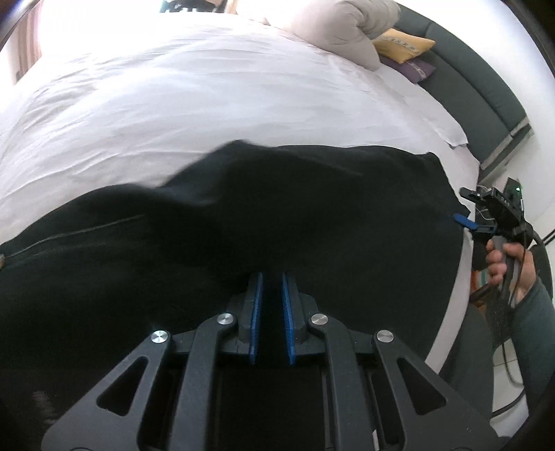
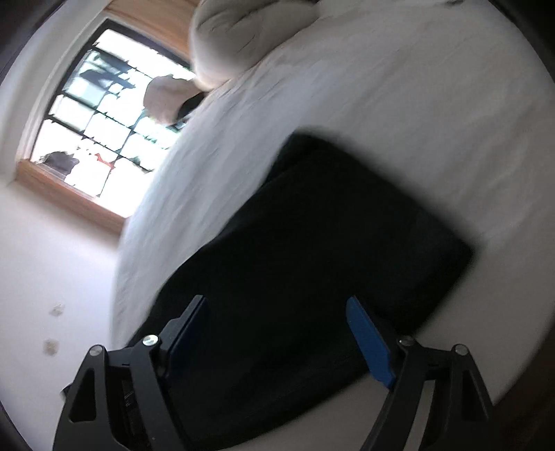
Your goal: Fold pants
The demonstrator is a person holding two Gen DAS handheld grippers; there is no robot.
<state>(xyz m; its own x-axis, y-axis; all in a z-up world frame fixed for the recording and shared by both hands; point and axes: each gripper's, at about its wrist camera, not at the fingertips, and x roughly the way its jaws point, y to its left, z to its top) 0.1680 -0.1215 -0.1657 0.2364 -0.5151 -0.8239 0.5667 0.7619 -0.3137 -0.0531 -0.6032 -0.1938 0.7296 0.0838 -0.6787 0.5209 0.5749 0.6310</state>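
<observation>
Black pants lie across the near part of a bed with a white sheet. My left gripper is shut on a fold of the pants, with black cloth between its blue pads, and lifts it off the sheet. My right gripper shows at the right edge of the pants, held in a hand, jaws apart. In the right wrist view the right gripper is open and empty over the near end of the pants. That view is blurred.
A beige rolled duvet, a yellow cushion and a purple cushion lie at the head of the bed. A dark headboard runs along the right. A window is beyond the bed.
</observation>
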